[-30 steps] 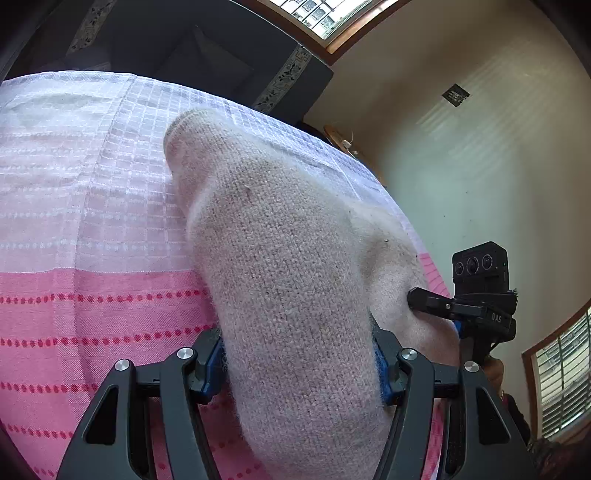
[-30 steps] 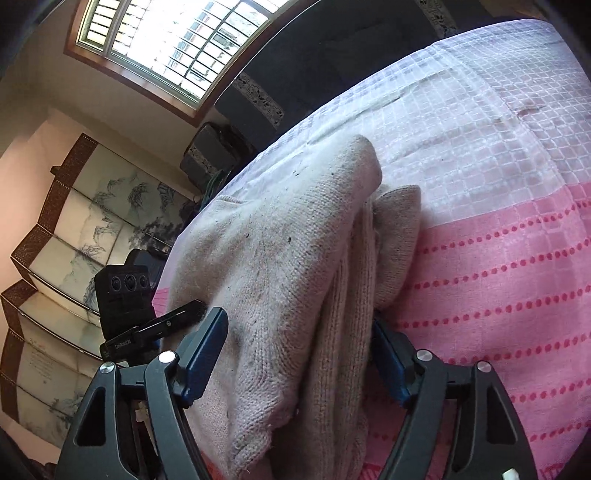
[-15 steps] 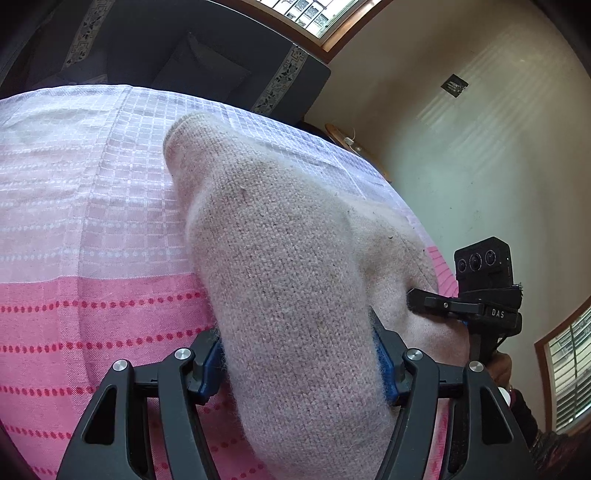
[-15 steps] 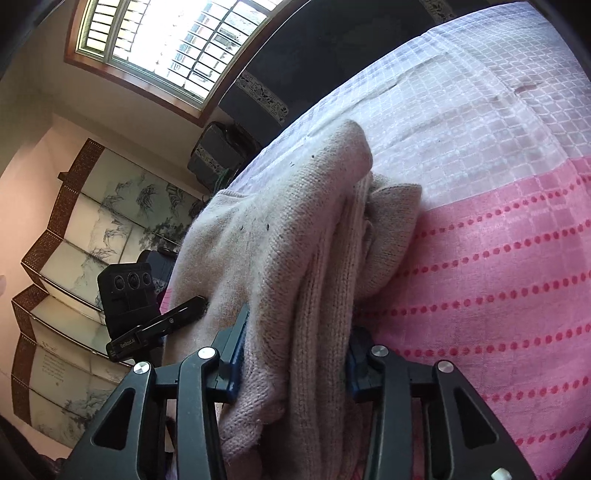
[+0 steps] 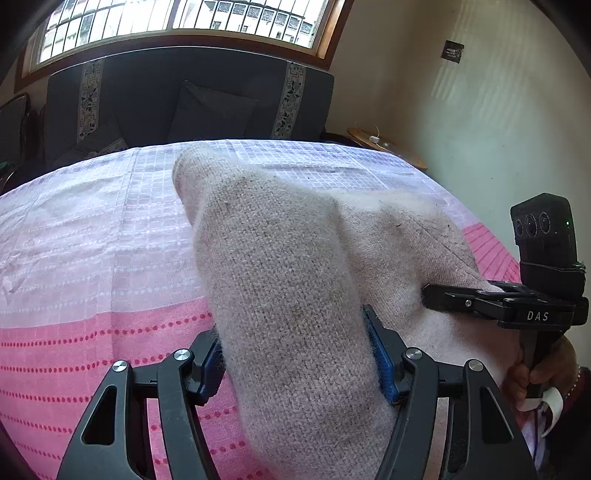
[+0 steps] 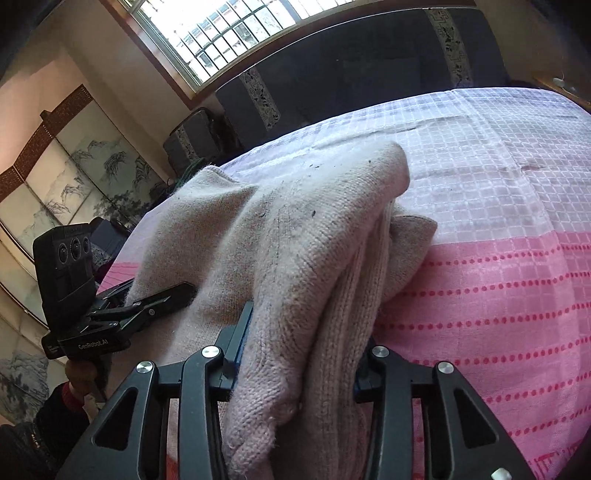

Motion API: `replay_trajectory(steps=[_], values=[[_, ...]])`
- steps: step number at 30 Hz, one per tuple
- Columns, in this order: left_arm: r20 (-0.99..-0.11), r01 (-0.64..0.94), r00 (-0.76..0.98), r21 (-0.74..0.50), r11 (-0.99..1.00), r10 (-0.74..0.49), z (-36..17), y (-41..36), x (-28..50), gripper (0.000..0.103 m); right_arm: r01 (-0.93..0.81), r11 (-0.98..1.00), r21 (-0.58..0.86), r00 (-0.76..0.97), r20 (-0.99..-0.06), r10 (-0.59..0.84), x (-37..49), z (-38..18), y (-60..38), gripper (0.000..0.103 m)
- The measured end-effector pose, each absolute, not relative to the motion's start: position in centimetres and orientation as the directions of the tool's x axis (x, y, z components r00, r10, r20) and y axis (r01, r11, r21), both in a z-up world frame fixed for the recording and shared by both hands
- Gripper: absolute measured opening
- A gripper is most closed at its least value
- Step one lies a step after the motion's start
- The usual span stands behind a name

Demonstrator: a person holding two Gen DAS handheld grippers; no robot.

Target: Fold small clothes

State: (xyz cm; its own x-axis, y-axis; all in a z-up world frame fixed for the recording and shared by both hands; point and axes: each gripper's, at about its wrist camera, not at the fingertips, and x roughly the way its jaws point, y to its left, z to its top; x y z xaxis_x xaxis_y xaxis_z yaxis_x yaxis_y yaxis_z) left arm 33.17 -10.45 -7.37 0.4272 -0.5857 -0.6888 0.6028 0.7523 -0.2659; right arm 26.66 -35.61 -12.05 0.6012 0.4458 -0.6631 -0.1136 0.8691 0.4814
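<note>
A beige knitted garment [image 5: 295, 280] lies bunched on a pink and white checked cloth [image 5: 92, 258] and is raised at its near edge, where both grippers hold it. The left gripper [image 5: 299, 354] has its jaws pinching a thick fold of the knit. The right gripper [image 6: 299, 350] has just been closing its jaws, which now clamp a gathered bundle of the garment; a dark sofa [image 5: 184, 99] stands behind under a window [image 5: 177, 18].

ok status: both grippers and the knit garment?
Left gripper shut on beige knit garment. Right gripper just closed on its bunched edge, shut. Garment partly lifted off pink checked cloth. Nothing in the way.
</note>
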Motion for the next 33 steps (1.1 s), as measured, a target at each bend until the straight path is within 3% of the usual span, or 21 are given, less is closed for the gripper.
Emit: replay_trajectory(steps=[19,33], values=[[-0.684,0.573,0.569,-0.068,0.816,-0.457,-6.7,-11.9,30.5,0.058,-0.069,0.877,0.475,0.624,-0.666,0.41,25.2,-11.3,-34.9,0.035],[-0.709,0.518,0.583,-0.051,0.854,-0.397,-5.9,-10.7,28.2,0.052,-0.072,0.857,0.51,0.619,-0.651,0.439,24.0,-9.8,-34.0,0.033]])
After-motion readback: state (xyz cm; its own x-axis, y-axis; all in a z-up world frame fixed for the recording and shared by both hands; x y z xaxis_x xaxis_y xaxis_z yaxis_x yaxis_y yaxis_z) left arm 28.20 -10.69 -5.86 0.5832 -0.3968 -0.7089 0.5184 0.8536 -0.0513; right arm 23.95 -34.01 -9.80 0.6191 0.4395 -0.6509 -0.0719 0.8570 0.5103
